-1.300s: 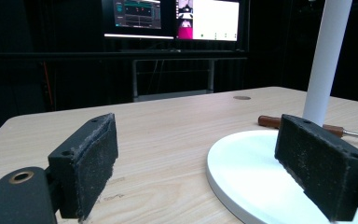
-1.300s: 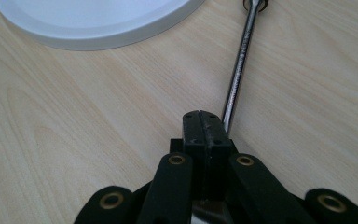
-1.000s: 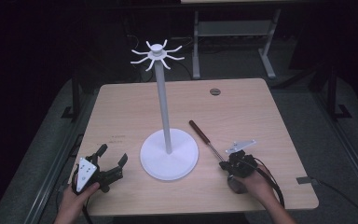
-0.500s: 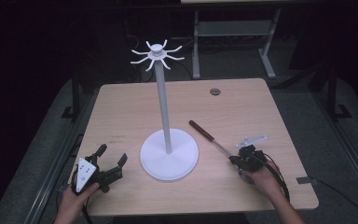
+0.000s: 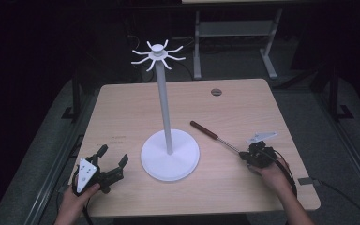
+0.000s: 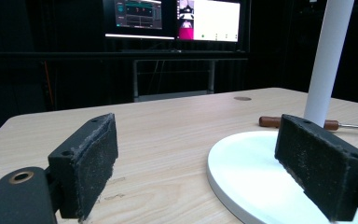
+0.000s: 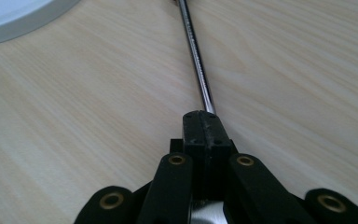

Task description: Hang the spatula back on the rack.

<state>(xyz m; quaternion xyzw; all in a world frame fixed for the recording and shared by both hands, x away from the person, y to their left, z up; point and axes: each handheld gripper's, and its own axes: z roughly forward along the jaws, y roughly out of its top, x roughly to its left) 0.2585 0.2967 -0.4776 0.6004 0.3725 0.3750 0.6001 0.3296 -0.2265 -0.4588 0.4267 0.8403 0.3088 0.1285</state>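
A tall white stand (image 5: 165,108) with a round base (image 5: 170,159) and a ring of hooks at its top rises from the middle of the wooden table (image 5: 131,108). To its right lies a utensil (image 5: 204,130) with a brown wooden handle and a thin steel shaft (image 7: 196,51). My right gripper (image 5: 243,154) is shut on the near end of that shaft, jaws pressed together (image 7: 206,122). At the front left, my left gripper (image 5: 114,154) rests open with nothing between its pads (image 6: 86,163). Ahead of it are the stand's base (image 6: 251,177) and the handle (image 6: 270,122).
A round cable hole (image 5: 216,92) sits near the table's far edge. A metal frame (image 5: 234,28) stands on the dark floor behind the table. Lit monitors (image 6: 172,18) are beyond the far edge. The corner of the white base (image 7: 14,16) lies left of the shaft.
My right gripper has moved to the right and a little away from me, dragging the utensil with it, away from the stand's base. The left gripper has stayed put.
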